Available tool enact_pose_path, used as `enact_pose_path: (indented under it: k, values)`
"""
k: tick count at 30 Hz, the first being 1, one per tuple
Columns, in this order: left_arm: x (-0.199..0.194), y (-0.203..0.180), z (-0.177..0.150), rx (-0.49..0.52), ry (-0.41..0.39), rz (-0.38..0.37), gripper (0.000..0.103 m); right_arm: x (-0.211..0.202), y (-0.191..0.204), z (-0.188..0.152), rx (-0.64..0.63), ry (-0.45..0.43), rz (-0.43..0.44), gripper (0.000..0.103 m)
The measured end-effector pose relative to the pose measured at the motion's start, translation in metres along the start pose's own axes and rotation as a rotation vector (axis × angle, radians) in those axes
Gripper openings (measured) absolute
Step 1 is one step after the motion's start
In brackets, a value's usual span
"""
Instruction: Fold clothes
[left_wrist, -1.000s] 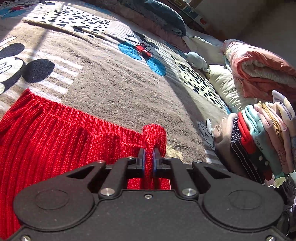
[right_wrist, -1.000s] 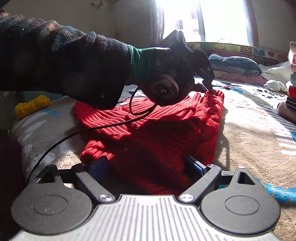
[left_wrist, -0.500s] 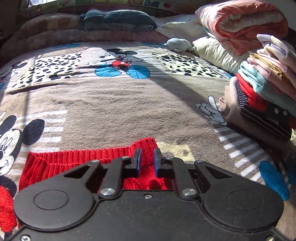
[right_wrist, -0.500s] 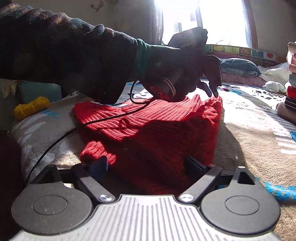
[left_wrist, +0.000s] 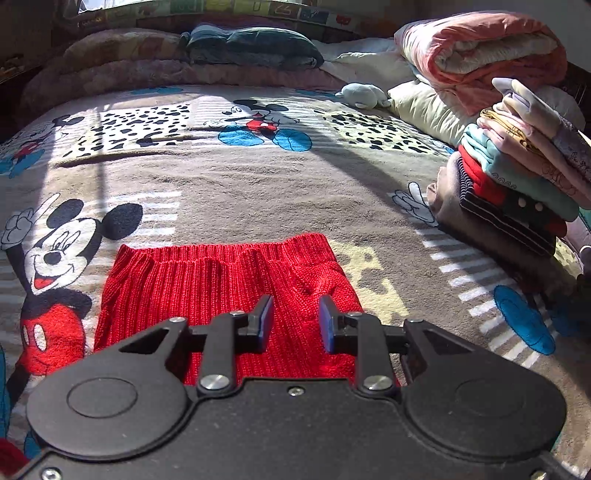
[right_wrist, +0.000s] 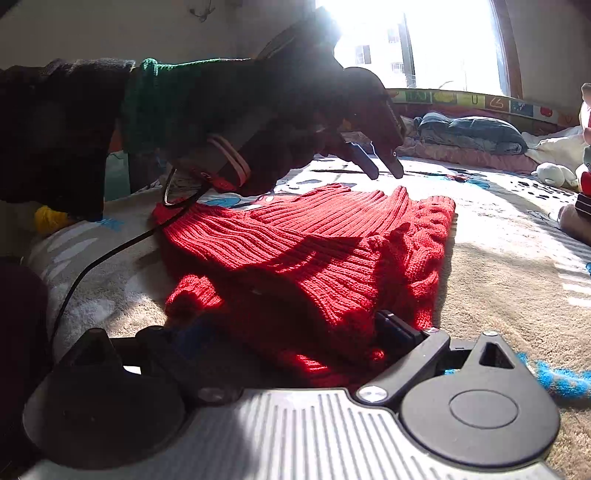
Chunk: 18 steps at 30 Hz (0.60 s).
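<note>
A red ribbed knit sweater (left_wrist: 221, 280) lies folded on the cartoon-mouse blanket (left_wrist: 258, 184). In the left wrist view my left gripper (left_wrist: 295, 323) hovers over the sweater's near part, open, with nothing between its blue pads. The right wrist view shows the same sweater (right_wrist: 314, 251) from the side. A hand in a dark sleeve (right_wrist: 74, 118) holds the left gripper (right_wrist: 384, 171) a little above the sweater's far edge. My right gripper (right_wrist: 291, 336) stands wide open, low at the sweater's near edge, with the bunched knit lying between its fingers.
A stack of folded clothes (left_wrist: 517, 177) stands on the bed at the right, with a rolled pink quilt (left_wrist: 480, 55) and a pale pillow (left_wrist: 424, 107) behind it. A small plush toy (left_wrist: 364, 95) and dark cushion (left_wrist: 251, 46) lie at the back. A black cable (right_wrist: 110, 254) trails left of the sweater.
My left gripper has let go of the sweater's edge, opened and drawn up and back. The sweater now lies flat and folded. The right gripper has stayed open in place.
</note>
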<state>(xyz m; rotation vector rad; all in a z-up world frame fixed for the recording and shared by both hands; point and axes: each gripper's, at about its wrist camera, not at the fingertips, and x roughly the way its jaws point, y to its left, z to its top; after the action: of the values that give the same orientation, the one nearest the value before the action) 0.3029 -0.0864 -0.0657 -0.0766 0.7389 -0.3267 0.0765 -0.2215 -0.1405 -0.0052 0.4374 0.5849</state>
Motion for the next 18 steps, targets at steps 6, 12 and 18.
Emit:
enact_pose_path:
  k: [6,12,18]
  values:
    - [-0.111,0.039,-0.074,-0.236,-0.095,-0.003,0.044,-0.021,0.02,0.0,-0.036,-0.059,-0.043,0.092]
    - [-0.171,0.076,-0.127,-0.402,-0.144,0.06,0.046,-0.039,0.025,0.002,-0.044,-0.072,-0.098,0.091]
    - [-0.179,0.108,-0.158,-0.563,-0.127,0.072,0.046,-0.026,0.019,0.003,-0.009,-0.02,-0.068,0.093]
